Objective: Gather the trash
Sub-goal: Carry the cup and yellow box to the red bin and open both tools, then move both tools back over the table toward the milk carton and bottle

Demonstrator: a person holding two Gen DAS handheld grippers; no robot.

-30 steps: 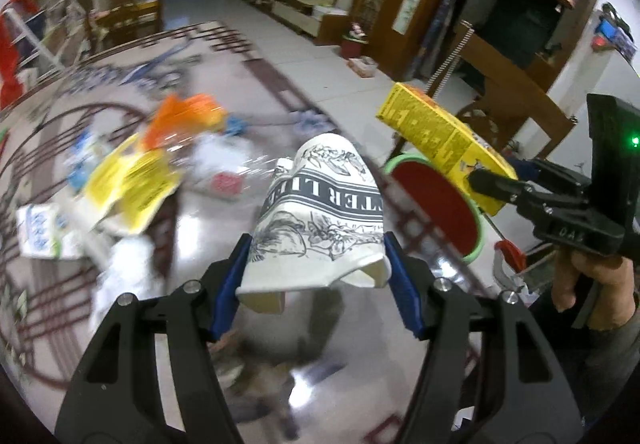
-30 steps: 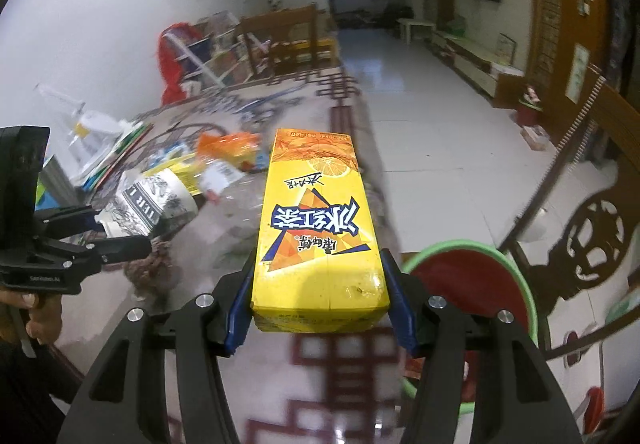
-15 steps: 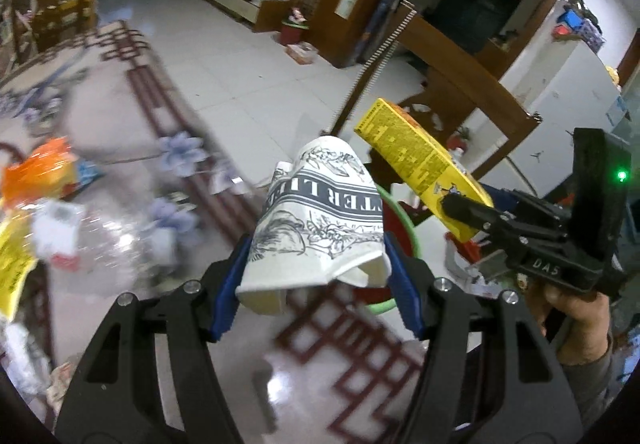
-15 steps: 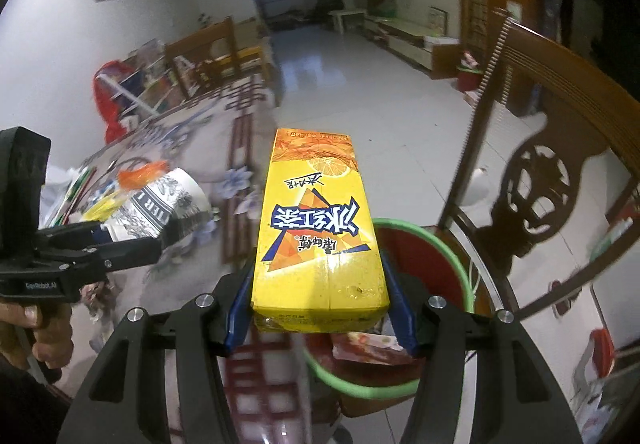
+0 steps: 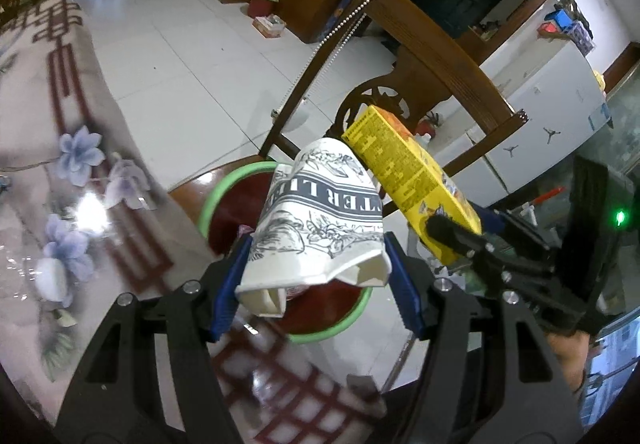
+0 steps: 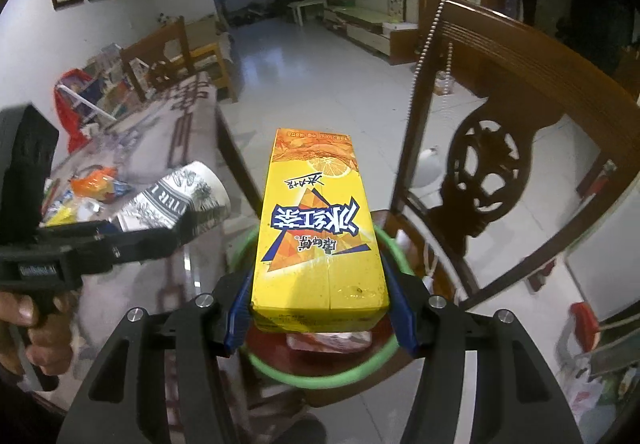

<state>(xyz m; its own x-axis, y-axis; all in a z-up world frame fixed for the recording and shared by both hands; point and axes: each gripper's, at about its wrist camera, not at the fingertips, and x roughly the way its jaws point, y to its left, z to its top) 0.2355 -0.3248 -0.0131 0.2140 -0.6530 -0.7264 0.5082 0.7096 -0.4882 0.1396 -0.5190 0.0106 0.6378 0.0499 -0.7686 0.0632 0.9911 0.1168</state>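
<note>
My left gripper is shut on a crushed white paper cup with black print. It holds the cup above a red bin with a green rim that stands on a chair seat beside the table. My right gripper is shut on a yellow drink carton and holds it over the same bin. The carton shows just right of the cup in the left wrist view. The cup and the left gripper show at the left of the right wrist view.
A dark wooden chair back rises behind the bin. The glass-topped table with a flower pattern lies left of the bin. More wrappers and trash lie further back on the table. White tiled floor lies beyond.
Both grippers have swung from over the table to above the bin, still holding the cup and the carton. The pile of trash on the table has passed out of the left wrist view.
</note>
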